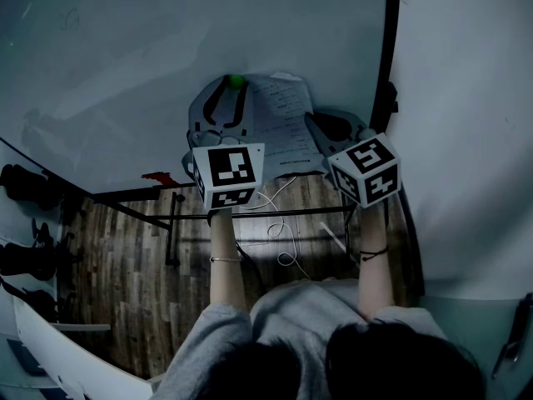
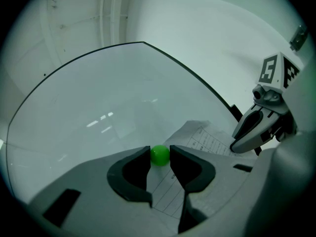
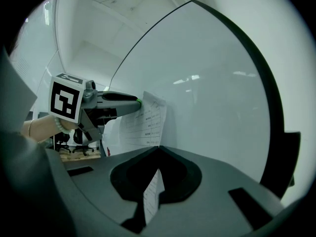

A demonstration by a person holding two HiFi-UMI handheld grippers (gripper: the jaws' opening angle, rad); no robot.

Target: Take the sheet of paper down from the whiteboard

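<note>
A printed sheet of paper [image 1: 283, 123] hangs on the whiteboard [image 1: 125, 57], held at its top left corner by a round green magnet [image 1: 236, 80]. My left gripper [image 1: 236, 87] has its two tips against the sides of that magnet [image 2: 160, 155], shut on it. My right gripper [image 1: 311, 117] is shut on the sheet's right edge, and the paper [image 3: 153, 196] runs down between its closed jaws. The right gripper view shows the left gripper [image 3: 138, 101] at the sheet's [image 3: 148, 122] upper corner. The left gripper view shows the right gripper [image 2: 234, 144] on the paper [image 2: 207, 137].
The whiteboard's dark frame [image 1: 387, 48] runs down just right of my right gripper, with a white wall [image 1: 466, 98] beyond it. Below are the stand's black bars [image 1: 175, 223], white cables [image 1: 279, 223] on the wood floor and office chairs [image 1: 25, 186] at the left.
</note>
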